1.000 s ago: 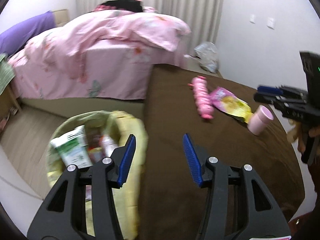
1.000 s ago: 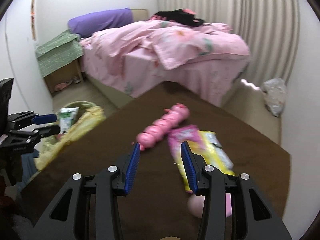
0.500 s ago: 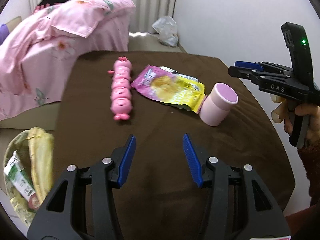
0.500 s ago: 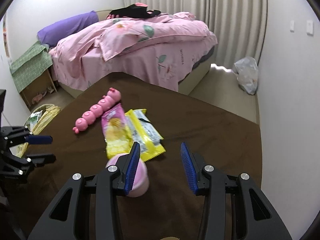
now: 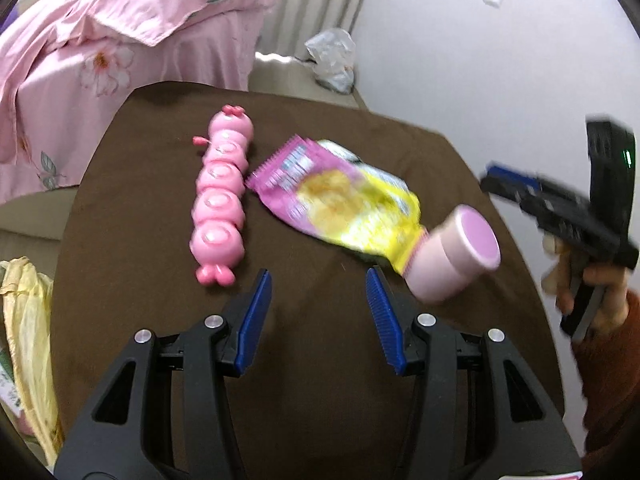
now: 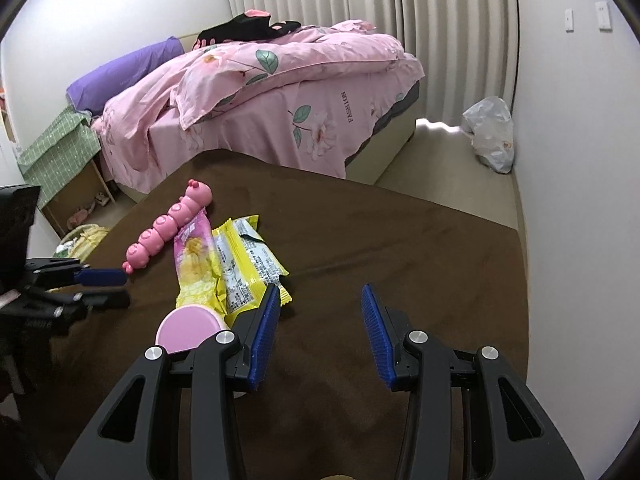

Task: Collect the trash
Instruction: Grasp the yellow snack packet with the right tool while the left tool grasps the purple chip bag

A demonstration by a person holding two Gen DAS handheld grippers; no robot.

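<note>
On the brown table (image 6: 400, 240): one pink caterpillar toy (image 5: 220, 196), two snack wrappers (image 6: 224, 268), one pink cup (image 5: 456, 258). Beside the table: one yellow-lined trash basket (image 5: 24, 320).

Both grippers, left gripper (image 5: 318, 312) and right gripper (image 6: 316, 330): black plastic frames, blue ribbed finger pads, silver screws. Right hand (image 5: 592, 280): bare skin, rust-brown sleeve; green indicator lit.

Left gripper (image 5: 318, 312) and right gripper (image 6: 318, 330) both hover with jaws spread apart, holding nothing.
</note>
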